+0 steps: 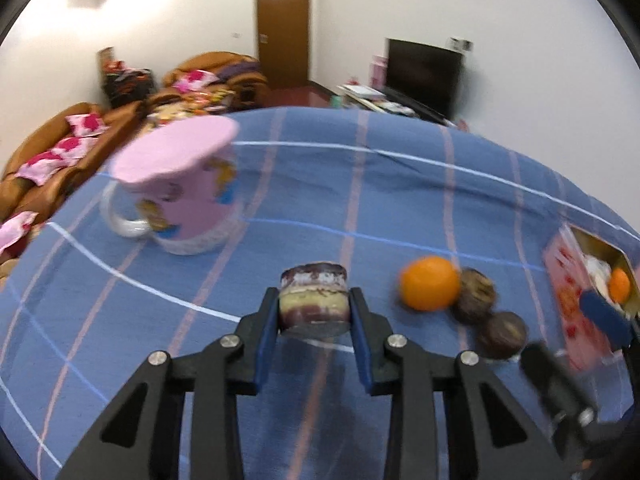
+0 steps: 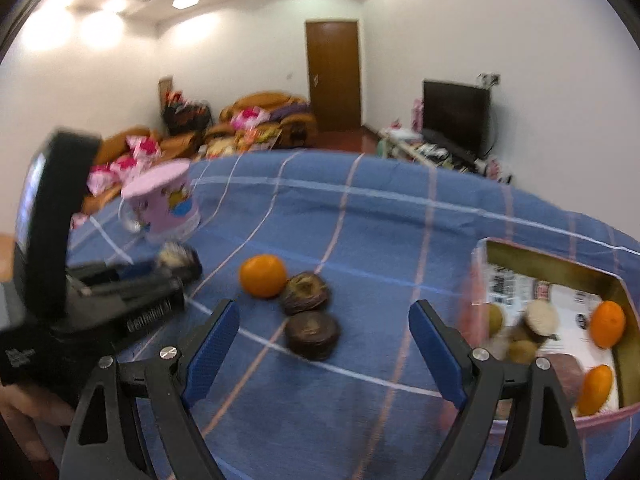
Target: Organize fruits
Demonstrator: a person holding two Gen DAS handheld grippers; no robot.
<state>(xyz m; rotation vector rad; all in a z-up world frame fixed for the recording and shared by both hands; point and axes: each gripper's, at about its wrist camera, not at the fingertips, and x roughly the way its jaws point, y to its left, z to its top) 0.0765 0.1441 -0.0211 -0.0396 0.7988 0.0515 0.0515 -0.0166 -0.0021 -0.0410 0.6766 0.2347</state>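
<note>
The left gripper [image 1: 314, 304] clenches a halved purple fruit [image 1: 313, 300] just above the blue checked cloth [image 1: 360, 184], left of the orange [image 1: 430, 283]. The fruit's short axis stands upright, its flat faces up and down. It likely goes next to the box [image 2: 560, 264] right of the orange; carried level, it should not slip. The right gripper [image 2: 324, 344] hangs open, empty.
</note>
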